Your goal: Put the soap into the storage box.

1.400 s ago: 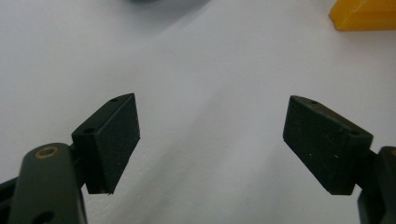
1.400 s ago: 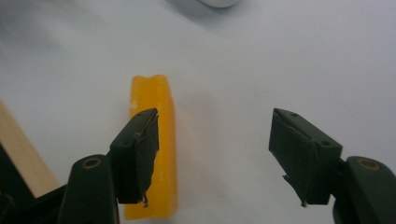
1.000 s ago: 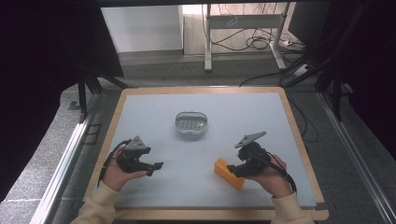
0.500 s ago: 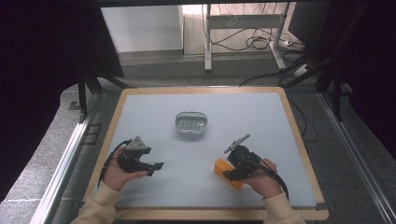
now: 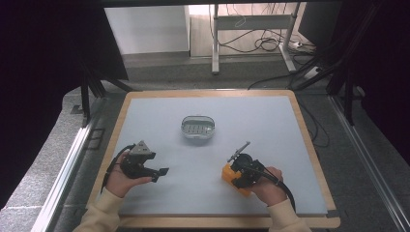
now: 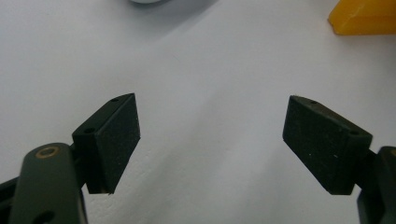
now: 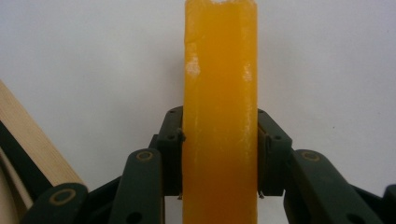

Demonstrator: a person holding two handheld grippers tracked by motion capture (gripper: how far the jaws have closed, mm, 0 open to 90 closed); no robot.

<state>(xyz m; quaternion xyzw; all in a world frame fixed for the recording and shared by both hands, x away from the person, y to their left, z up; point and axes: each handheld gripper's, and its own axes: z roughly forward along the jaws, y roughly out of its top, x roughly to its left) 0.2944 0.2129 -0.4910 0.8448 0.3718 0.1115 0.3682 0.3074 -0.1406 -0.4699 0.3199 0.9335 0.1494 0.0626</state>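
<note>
Objects number two: one orange rectangular plastic block [image 7: 219, 107], clamped by the just-closed right gripper [image 7: 219, 158], and one oval metal dish [image 5: 197, 127]. Left gripper [image 6: 212, 140] gapes empty.

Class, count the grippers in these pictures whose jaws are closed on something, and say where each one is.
1. The right gripper, near the table's front right, is shut on the orange block. The left gripper, front left, stands open over bare table.

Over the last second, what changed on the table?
The right gripper came down onto the orange block; its jaws have just been closing and now clamp the block's sides. The left gripper stayed put, jaws open and empty. The dish and the block have not shifted.
</note>
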